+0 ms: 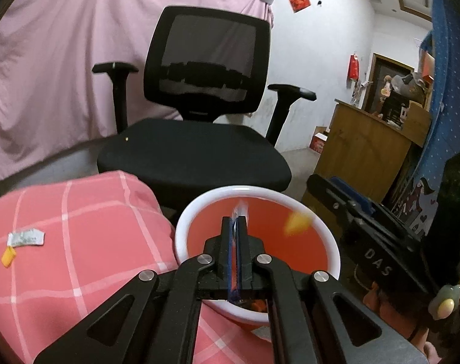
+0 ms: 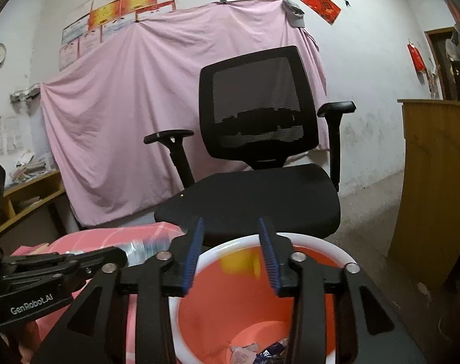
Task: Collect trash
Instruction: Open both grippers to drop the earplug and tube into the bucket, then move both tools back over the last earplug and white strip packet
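A red bin with a white rim stands beside a pink checked cloth. My left gripper is over the bin, shut on a thin clear wrapper. Just right of it my right gripper stands open over the bin. A blurred yellow scrap shows inside the bin beyond the open fingers, touching neither pad. Crumpled wrappers lie on the bin's floor. A white wrapper and a small yellow piece lie on the cloth.
A black office chair stands right behind the bin, before a hanging pink sheet. A wooden cabinet is at the right. A low shelf with papers is at the left.
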Demonstrator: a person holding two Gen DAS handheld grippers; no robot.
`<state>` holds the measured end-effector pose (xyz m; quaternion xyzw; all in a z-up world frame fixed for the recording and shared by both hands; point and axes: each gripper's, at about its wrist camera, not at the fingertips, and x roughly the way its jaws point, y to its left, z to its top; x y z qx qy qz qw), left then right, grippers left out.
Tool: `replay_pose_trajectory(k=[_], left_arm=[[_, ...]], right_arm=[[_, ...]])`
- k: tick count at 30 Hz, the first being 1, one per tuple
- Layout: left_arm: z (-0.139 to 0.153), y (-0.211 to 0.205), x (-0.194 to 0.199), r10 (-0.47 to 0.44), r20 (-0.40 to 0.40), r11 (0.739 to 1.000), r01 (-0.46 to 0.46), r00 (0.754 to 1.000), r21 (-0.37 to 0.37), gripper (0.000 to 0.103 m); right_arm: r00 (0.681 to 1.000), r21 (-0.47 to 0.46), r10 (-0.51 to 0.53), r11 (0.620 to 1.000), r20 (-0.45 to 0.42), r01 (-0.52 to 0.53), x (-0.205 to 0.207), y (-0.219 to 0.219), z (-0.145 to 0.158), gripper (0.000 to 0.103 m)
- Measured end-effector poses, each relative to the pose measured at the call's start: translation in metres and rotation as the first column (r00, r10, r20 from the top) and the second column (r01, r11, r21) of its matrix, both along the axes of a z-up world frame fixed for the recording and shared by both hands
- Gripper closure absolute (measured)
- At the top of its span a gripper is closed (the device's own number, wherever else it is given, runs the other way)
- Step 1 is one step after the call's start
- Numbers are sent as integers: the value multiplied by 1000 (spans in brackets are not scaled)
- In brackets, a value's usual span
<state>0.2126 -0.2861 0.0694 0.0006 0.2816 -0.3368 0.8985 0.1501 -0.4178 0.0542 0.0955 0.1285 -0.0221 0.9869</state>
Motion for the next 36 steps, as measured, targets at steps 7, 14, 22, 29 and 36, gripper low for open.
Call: replay_pose_trajectory(k=[7,14,22,29,36], left_arm=[[-4,17,5,46,-29,999,-46,999,-7,102],[-2,39,6,108,-26,994,-108,994,-23,102],[4,76,5,196,0,980,-195,981,-47,101],[8,123,-6,309,40,946,-304,950,-111,60],[18,176,-24,460,138,883,-436,877,-171,4]], right_arm=[[1000,-4,2,1000,-8,-2,1,2,0,65],[1000,-14,23,1000,2,-23,6,11,3,63],[997,-29,63,998,33,-62,12,33,11,57],[991,-44,117,993,61,-114,16,61,18,53],[973,-64,183,982,138,-175,18,97,26,0]])
